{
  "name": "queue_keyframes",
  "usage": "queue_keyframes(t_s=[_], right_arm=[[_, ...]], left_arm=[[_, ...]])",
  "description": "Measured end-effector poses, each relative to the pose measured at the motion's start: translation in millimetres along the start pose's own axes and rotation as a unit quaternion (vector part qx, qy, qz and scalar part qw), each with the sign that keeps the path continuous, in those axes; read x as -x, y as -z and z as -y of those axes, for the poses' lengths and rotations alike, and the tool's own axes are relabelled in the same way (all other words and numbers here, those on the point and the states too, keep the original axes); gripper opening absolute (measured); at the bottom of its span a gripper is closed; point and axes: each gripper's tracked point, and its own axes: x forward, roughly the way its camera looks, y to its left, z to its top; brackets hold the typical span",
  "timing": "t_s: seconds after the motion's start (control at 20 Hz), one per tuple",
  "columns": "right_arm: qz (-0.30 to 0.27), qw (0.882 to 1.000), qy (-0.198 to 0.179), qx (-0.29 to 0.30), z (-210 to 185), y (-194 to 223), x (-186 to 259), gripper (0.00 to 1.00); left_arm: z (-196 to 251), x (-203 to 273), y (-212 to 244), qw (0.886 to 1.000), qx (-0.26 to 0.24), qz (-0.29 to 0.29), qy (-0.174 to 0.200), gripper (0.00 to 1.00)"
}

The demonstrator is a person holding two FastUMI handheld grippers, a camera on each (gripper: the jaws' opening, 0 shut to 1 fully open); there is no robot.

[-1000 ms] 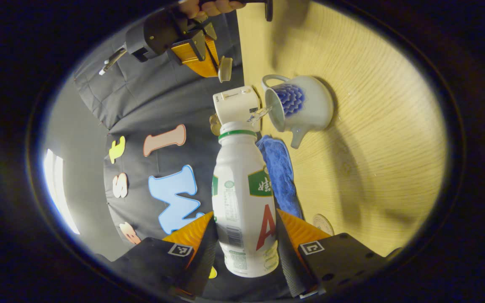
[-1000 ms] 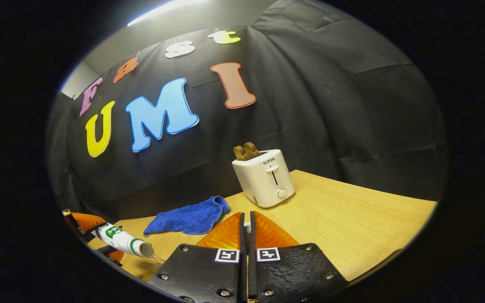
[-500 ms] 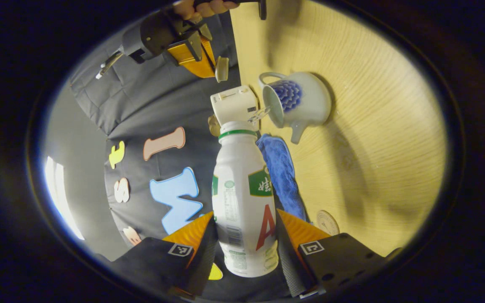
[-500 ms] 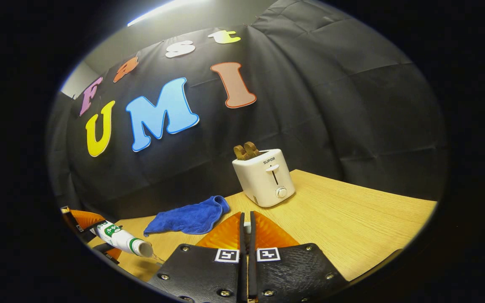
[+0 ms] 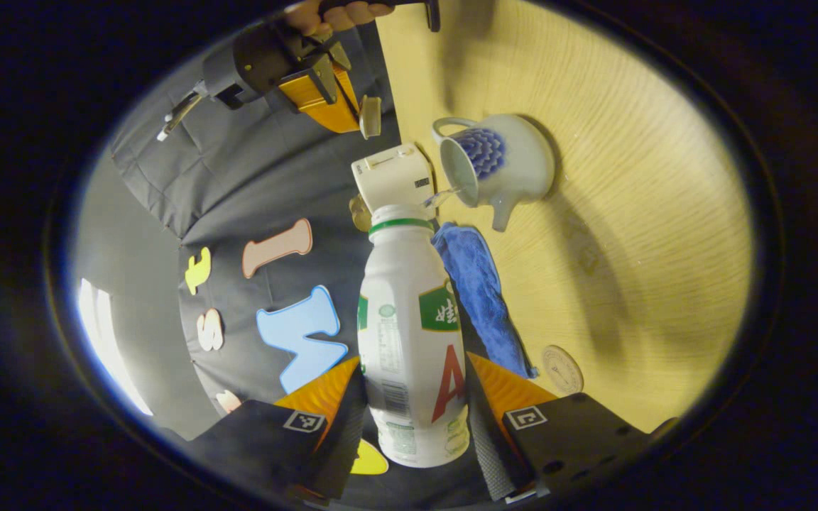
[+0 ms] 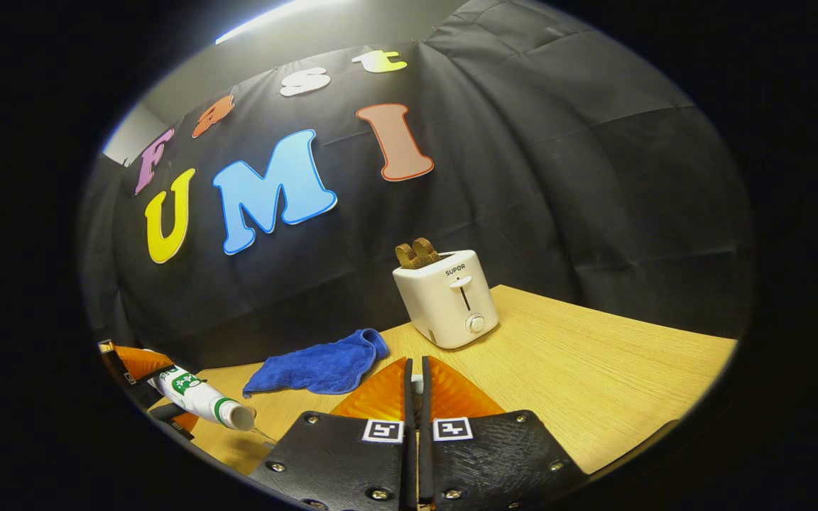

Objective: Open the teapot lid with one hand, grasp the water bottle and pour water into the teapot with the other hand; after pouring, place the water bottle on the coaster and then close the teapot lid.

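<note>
Water bottle (image 5: 409, 333): white, green neck ring, green label, red mark. Teapot (image 5: 498, 167): white with blue scale pattern. Cloth (image 6: 320, 365): blue. Toaster (image 6: 446, 298): white. Table (image 6: 593, 369): light wood grain.

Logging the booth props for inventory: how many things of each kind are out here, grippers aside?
Water bottle: 1
Teapot: 1
Teapot lid: 1
Coaster: 1
Blue cloth: 1
Toaster: 1
Total: 6
</note>
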Motion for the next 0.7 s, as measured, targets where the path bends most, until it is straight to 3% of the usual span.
queue_keyframes(t_s=[0.25, 0.3, 0.7], right_arm=[[-0.001, 1.0, -0.002, -0.002, -0.6, 0.5, 0.5, 0.01], [-0.001, 1.0, -0.002, -0.002, -1.1, 0.0, 0.5, 0.01], [-0.001, 1.0, -0.004, -0.002, -1.8, -0.5, 0.9, 0.01]], left_arm=[[-2.6, -0.2, 0.2, 1.0, -0.016, 0.005, 0.0, 0.83], [-2.4, -0.2, -0.7, 1.0, -0.02, 0.006, 0.001, 0.77], [-8.1, -0.6, -3.6, 0.999, -0.046, 0.016, 0.003, 0.77]])
